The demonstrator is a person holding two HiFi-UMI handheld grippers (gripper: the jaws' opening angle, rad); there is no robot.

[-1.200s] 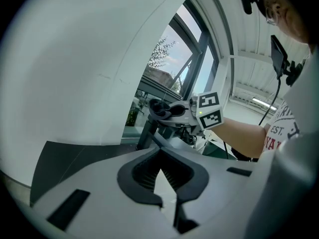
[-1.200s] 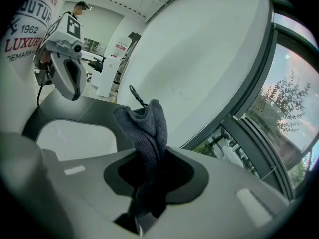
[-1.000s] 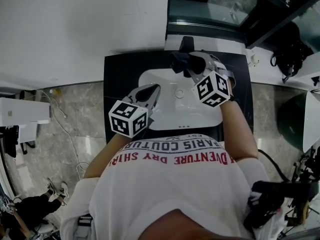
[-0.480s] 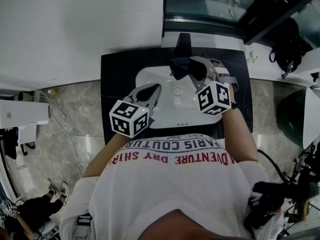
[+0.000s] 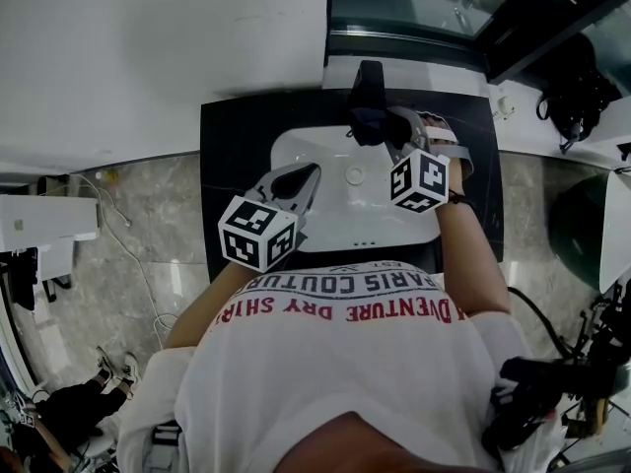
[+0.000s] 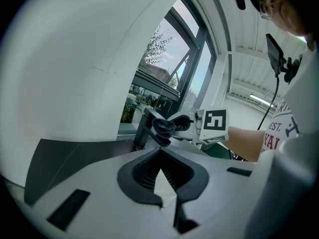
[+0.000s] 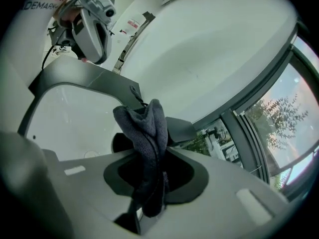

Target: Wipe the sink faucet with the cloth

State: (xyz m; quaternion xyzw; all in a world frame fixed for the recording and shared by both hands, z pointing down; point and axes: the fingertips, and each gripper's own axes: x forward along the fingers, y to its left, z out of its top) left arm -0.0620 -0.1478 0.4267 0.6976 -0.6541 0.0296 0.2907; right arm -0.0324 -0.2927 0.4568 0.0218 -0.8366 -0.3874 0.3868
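The white rectangular ceramic sink sat sunk into a black countertop, and in its bowl I could see a round drain fitting near the middle. At the sink's far rim stood the black square-bodied faucet, its spout reaching out over the bowl. The right gripper was over the far part of the sink, jaws clamped tight on a dark grey knitted cloth that bunched up past the jaw tips and pressed against the faucet's spout. The left gripper hung above the sink's left side, well apart from the faucet, its jaws closed tip to tip with nothing between them. A band of bare black counter ran along the sink's left edge, and a white wall rose just beyond the countertop on that side.
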